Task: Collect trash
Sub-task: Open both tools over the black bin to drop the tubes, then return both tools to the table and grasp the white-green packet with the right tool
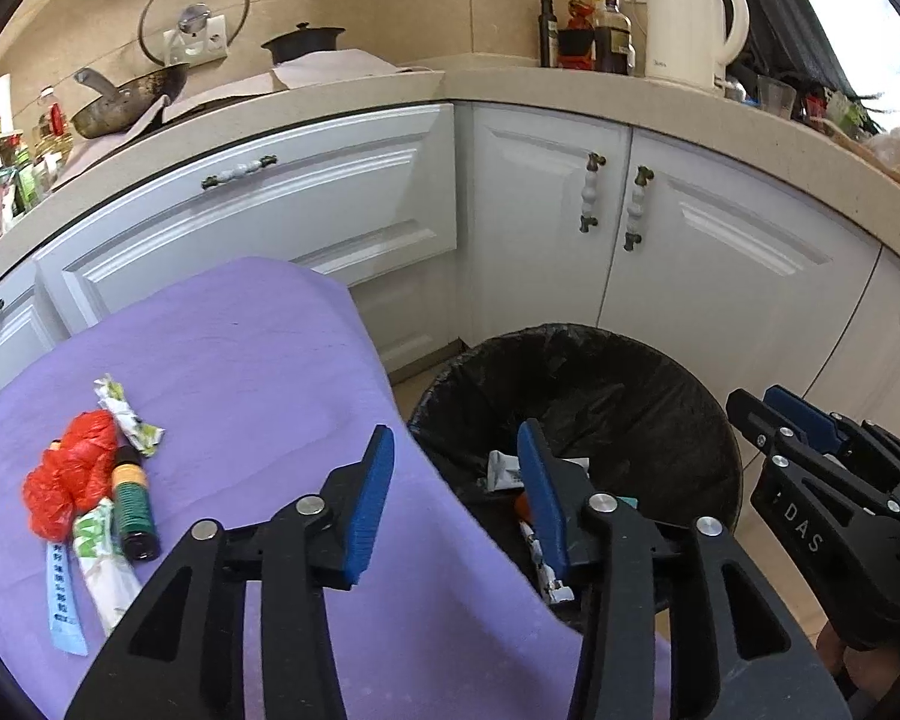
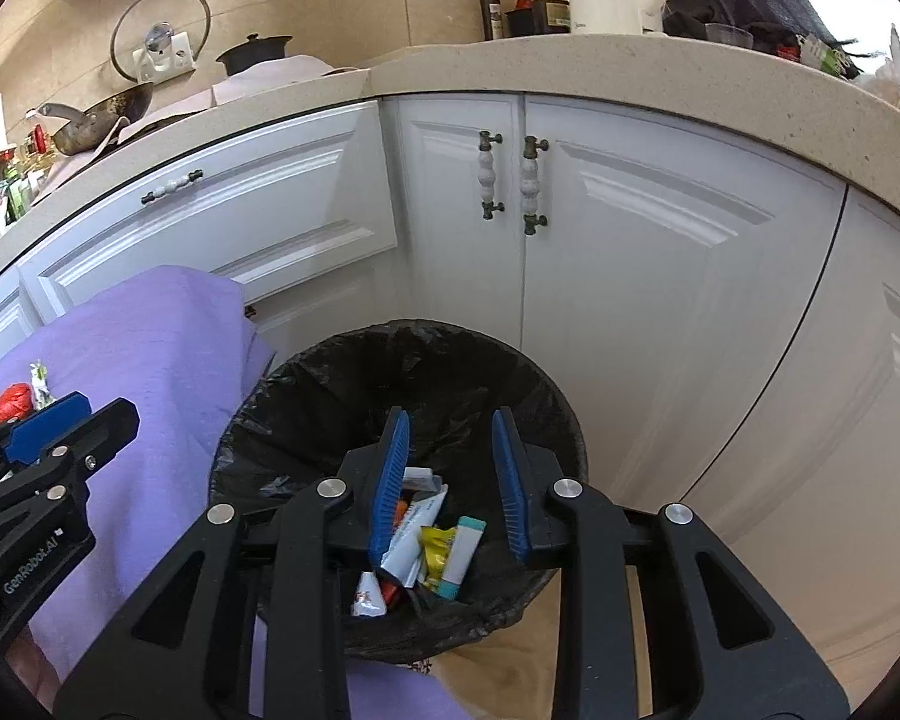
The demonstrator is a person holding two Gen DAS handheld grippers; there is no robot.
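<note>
Several pieces of trash lie on the purple cloth [image 1: 258,372] at the left: a crumpled red plastic bag [image 1: 69,480], a green-and-white wrapper [image 1: 129,414], a green-and-black tube [image 1: 132,504], another wrapper [image 1: 105,564] and a blue paper strip [image 1: 63,600]. A black-lined bin [image 2: 306,366] stands beside the cloth, holding several wrappers [image 2: 426,534] and a white-and-teal box [image 2: 462,552]. My left gripper [image 1: 456,438] is open and empty, straddling the cloth's edge and the bin [image 1: 630,372]. My right gripper [image 2: 450,420] hangs open and empty over the bin.
White cabinet doors [image 2: 660,300] with knobbed handles [image 1: 591,192] curve round behind the bin. The stone counter [image 1: 570,90] above carries a white kettle [image 1: 690,24], bottles [image 1: 609,30] and a wok [image 1: 132,102]. Tan floor [image 2: 498,672] shows by the bin.
</note>
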